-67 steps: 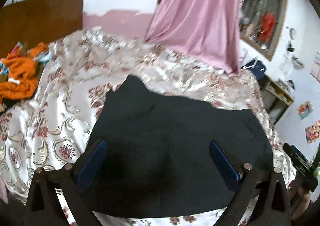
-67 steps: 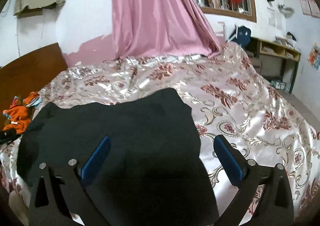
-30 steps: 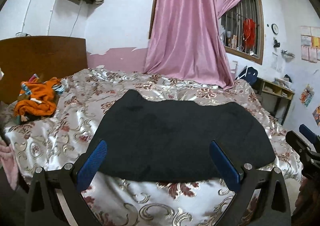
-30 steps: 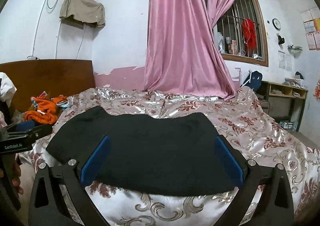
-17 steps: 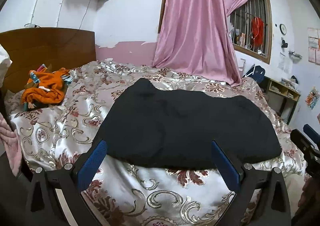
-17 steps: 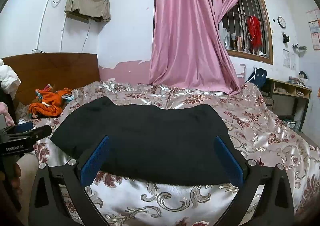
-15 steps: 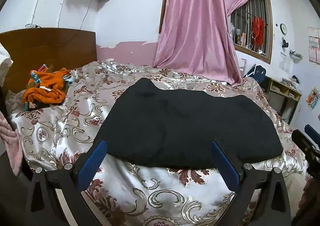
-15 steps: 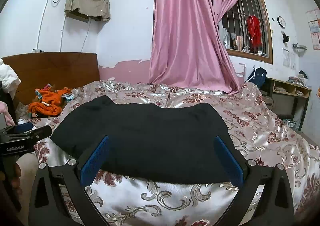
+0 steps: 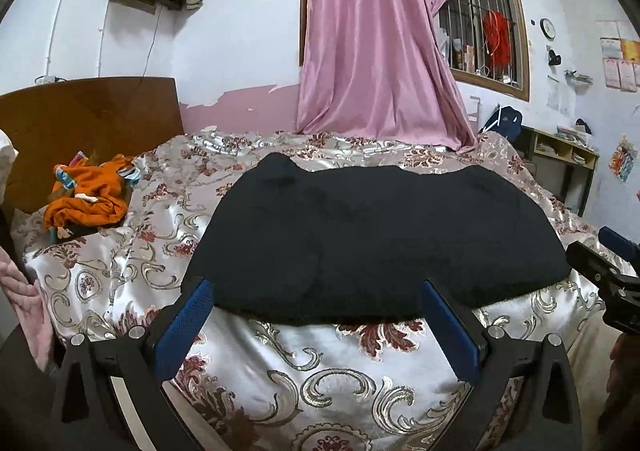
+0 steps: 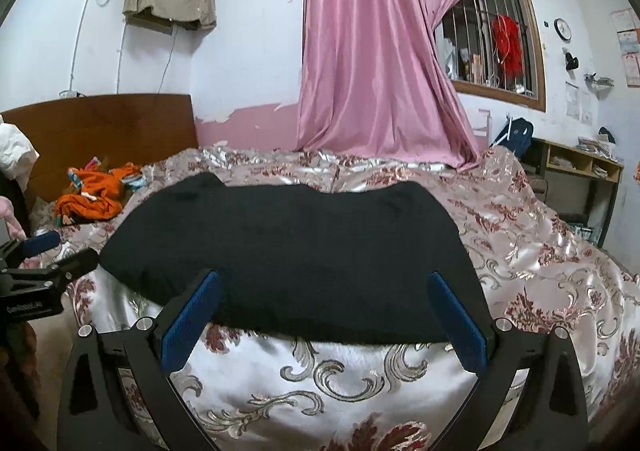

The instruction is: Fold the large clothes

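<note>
While both tools hung back from the bed edge, the black garment [image 9: 372, 239] lay flat and already doubled on the floral bedspread [image 9: 328, 363], near its front edge, probably spread there for the next fold. The left gripper [image 9: 316, 315] and right gripper [image 10: 320, 307] each stood with jaws wide apart, holding nothing and not touching the cloth. An orange clothes pile [image 9: 86, 199] sat by the wooden headboard [image 9: 88, 111]. No container showed except an open shelf unit [image 10: 580, 171] holding small items too blurred to identify.
</note>
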